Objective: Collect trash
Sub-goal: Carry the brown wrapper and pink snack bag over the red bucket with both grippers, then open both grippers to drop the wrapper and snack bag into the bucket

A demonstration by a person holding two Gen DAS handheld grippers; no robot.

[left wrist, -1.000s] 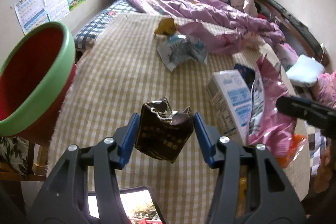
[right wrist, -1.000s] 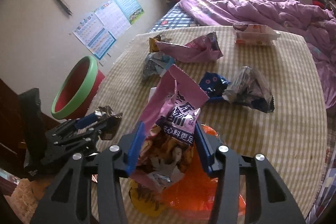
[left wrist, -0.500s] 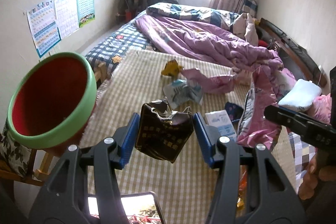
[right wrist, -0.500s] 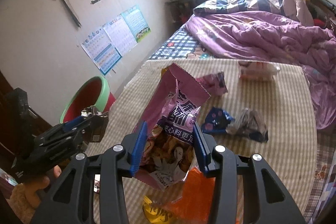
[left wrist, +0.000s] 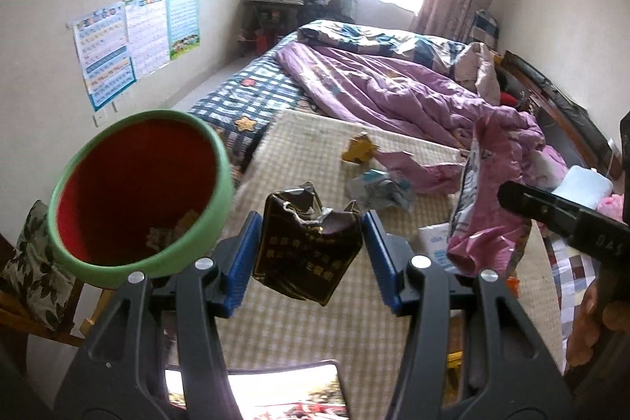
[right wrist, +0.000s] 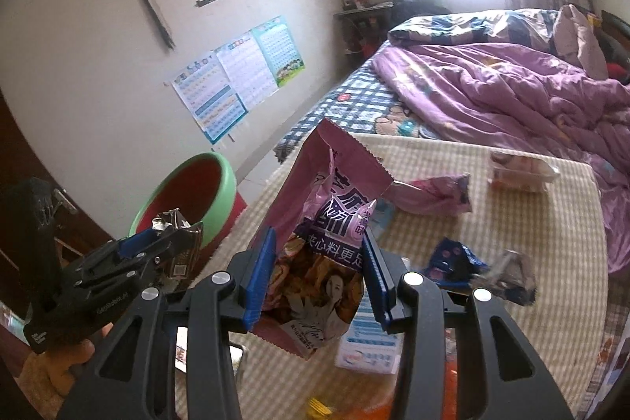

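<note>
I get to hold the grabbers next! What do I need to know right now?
Left gripper: shut on a dark crumpled wrapper, held near the green-rimmed bin.
Right gripper: shut on a pink snack bag.
Bin: some scraps already lie at its bottom.
Left on the checked mat: a yellow wrapper, a pink wrapper, a blue wrapper, a clear packet, a white carton.
Next: probably drop both held pieces into the bin.
</note>
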